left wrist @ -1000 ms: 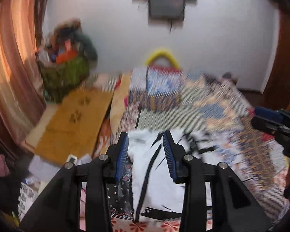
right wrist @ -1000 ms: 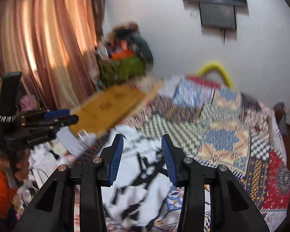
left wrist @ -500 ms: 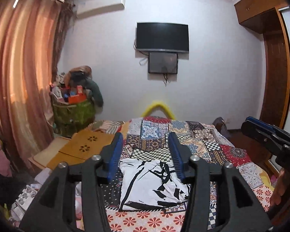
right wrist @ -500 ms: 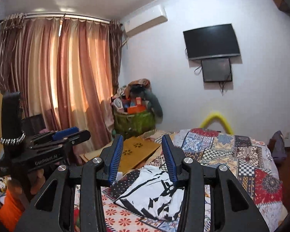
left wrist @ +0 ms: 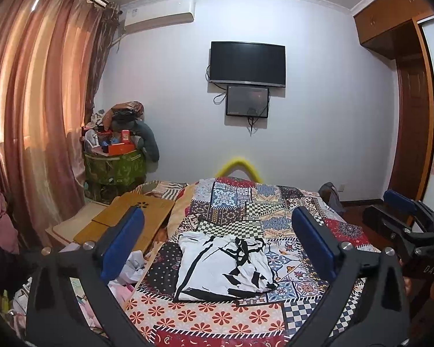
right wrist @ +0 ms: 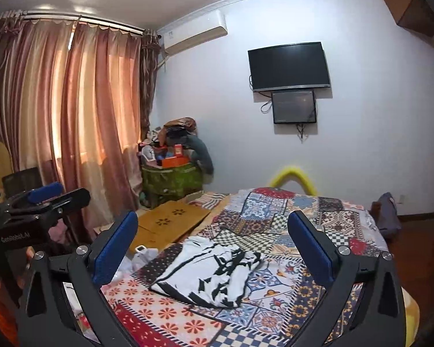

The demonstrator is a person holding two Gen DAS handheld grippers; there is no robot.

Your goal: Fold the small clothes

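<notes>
A white garment with black brush-stroke print (left wrist: 222, 266) lies folded into a rough rectangle on the patchwork bedspread (left wrist: 246, 211). It also shows in the right wrist view (right wrist: 211, 274). My left gripper (left wrist: 217, 245) is wide open and empty, held back and above the garment. My right gripper (right wrist: 214, 245) is wide open and empty, also well above it. The right gripper shows at the right edge of the left wrist view (left wrist: 405, 225). The left gripper shows at the left edge of the right wrist view (right wrist: 43, 199).
A wooden lap desk (left wrist: 124, 222) lies left of the bed. Crumpled clothes and paper (left wrist: 130, 269) lie at the bed's left edge. A heaped green basket (left wrist: 112, 164) stands in the corner by the curtains (left wrist: 37, 115). A wardrobe (left wrist: 405, 101) is at the right.
Both grippers have lifted up and back from the garment and opened wide. The garment now lies folded on the bed, free of both.
</notes>
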